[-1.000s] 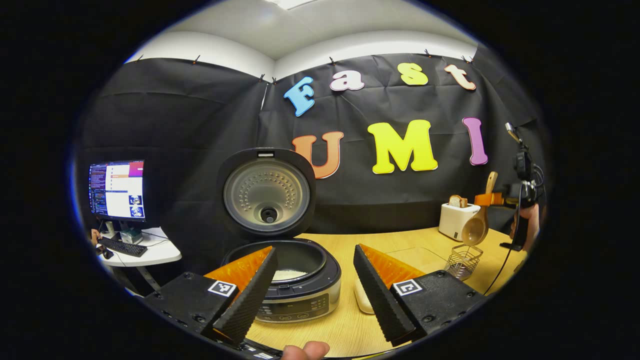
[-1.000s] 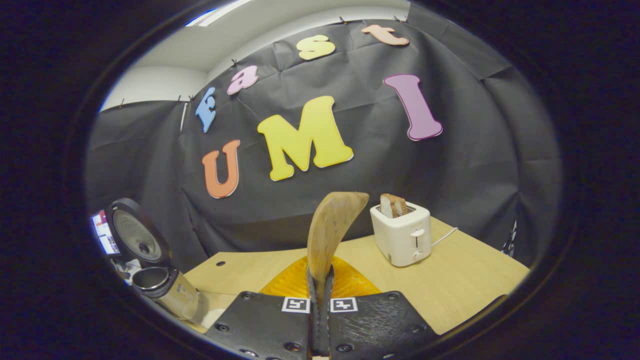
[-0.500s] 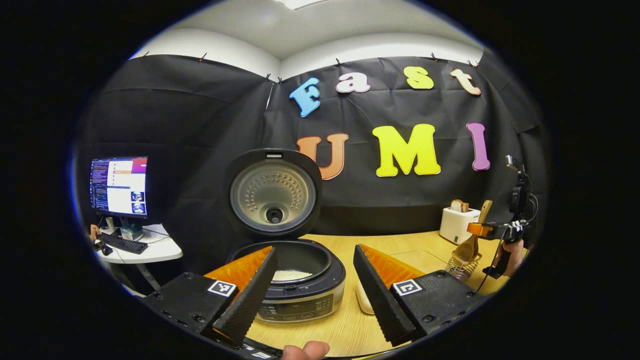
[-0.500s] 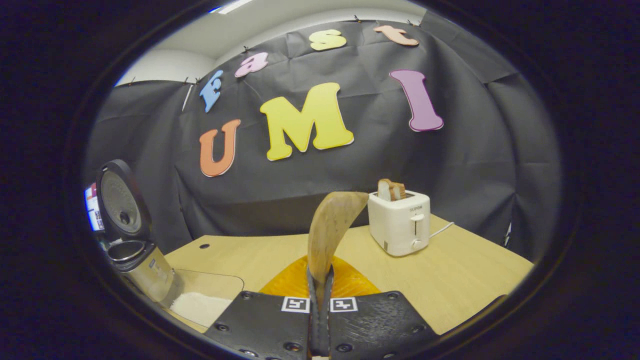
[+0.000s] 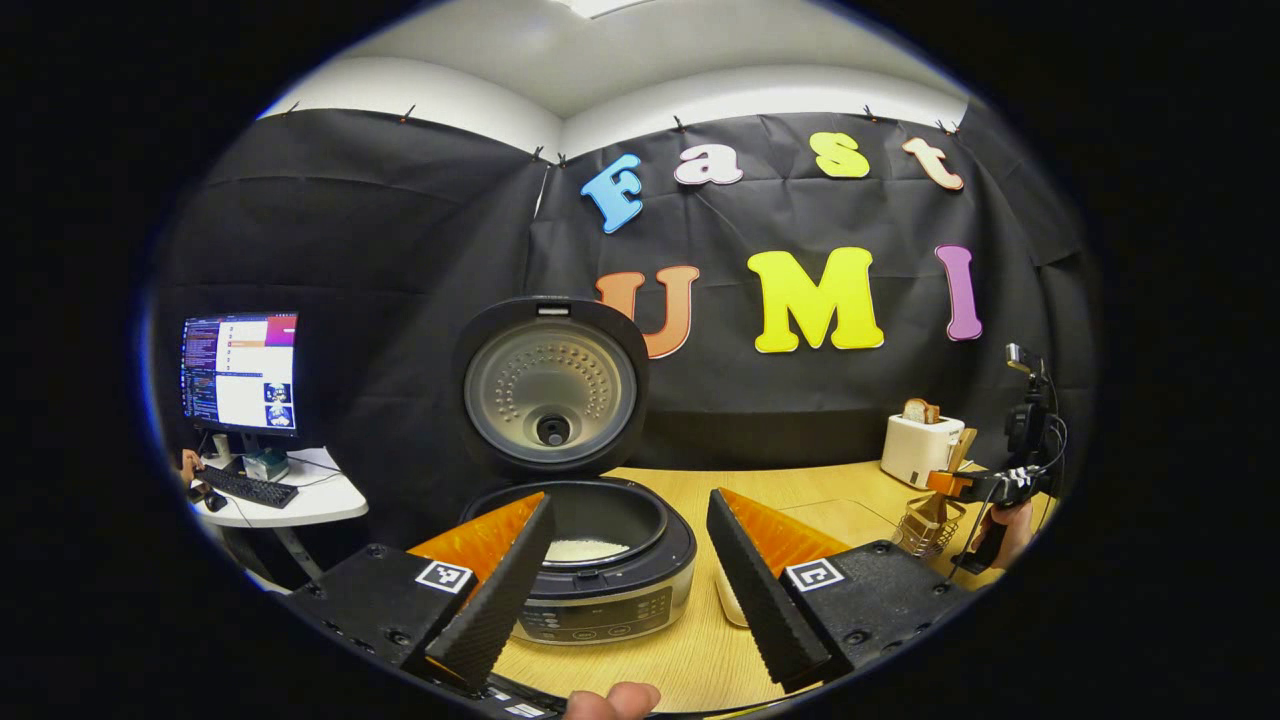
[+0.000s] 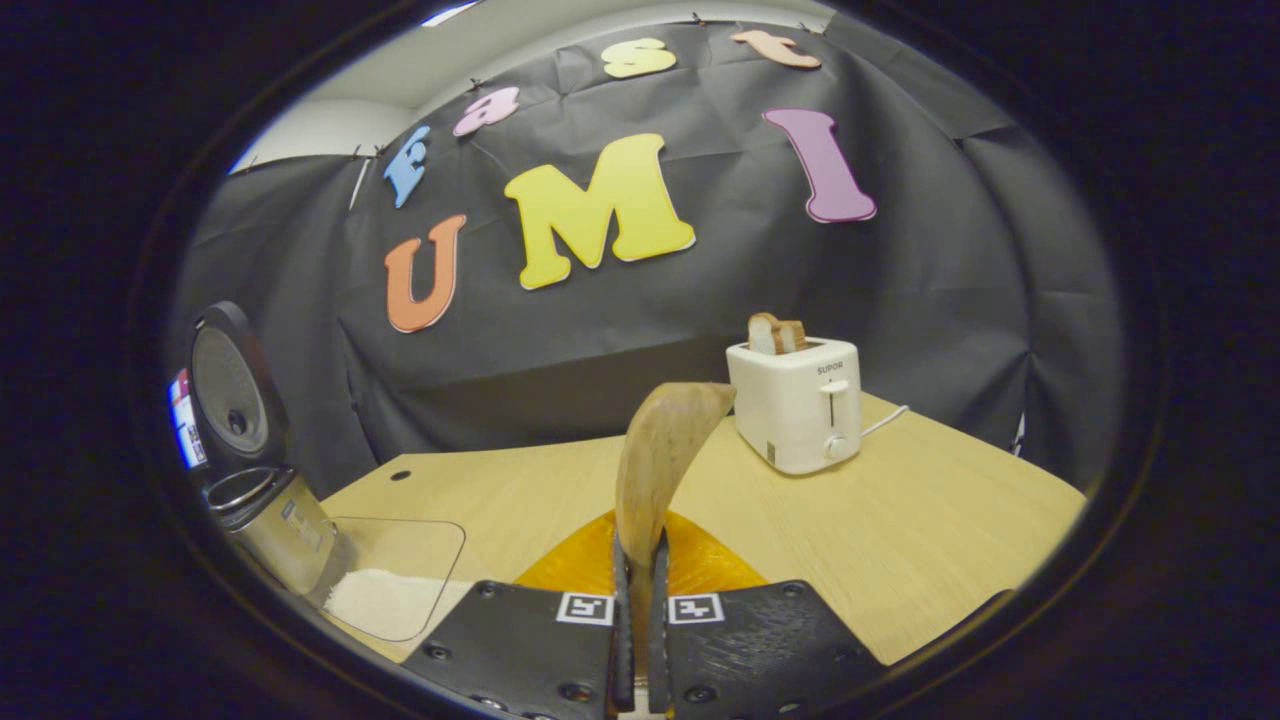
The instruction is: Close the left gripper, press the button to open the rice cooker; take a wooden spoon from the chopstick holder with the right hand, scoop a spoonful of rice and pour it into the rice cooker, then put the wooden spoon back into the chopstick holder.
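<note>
In the left gripper view we see our left tongs spread wide with nothing between them, hovering low over the tabletop in front of the rice cooker; its lid stands upright and open, and a patch of white rice lies in the inner pot; a clear container sits just right of the cooker, partly hidden behind our right-hand finger; farther right the right tongs, held by a hand, grip the wooden spoon, whose lower part reaches down into the wire chopstick holder; a white toaster stands behind it, and a monitor sits on a side desk at the far left. In the right gripper view we find our right tongs closed narrow on the wooden spoon's handle, which rises between them; the toaster with bread stands beyond on the tabletop; to the left lies the clear container with rice in it, touching or just beside the open rice cooker.
</note>
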A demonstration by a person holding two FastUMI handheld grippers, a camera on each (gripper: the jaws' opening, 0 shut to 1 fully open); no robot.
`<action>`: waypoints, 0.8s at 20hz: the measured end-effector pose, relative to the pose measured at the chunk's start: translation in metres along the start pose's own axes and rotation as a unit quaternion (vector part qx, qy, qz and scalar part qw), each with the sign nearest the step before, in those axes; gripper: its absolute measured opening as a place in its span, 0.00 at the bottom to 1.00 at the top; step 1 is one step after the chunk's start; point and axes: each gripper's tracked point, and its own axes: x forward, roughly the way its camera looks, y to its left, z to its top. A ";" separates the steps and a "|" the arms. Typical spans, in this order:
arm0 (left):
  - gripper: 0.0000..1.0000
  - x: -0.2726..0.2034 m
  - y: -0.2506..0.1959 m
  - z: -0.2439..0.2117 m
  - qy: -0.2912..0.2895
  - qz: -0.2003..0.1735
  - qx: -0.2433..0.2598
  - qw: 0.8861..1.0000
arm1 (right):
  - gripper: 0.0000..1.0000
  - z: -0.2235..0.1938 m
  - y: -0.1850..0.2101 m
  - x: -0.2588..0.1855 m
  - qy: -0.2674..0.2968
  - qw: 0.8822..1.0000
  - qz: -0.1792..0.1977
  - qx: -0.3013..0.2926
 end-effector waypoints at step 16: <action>0.98 -0.001 -0.013 0.014 -0.024 0.008 -0.001 1.000 | 0.92 -0.014 -0.035 -0.062 0.015 1.000 -0.009 -0.003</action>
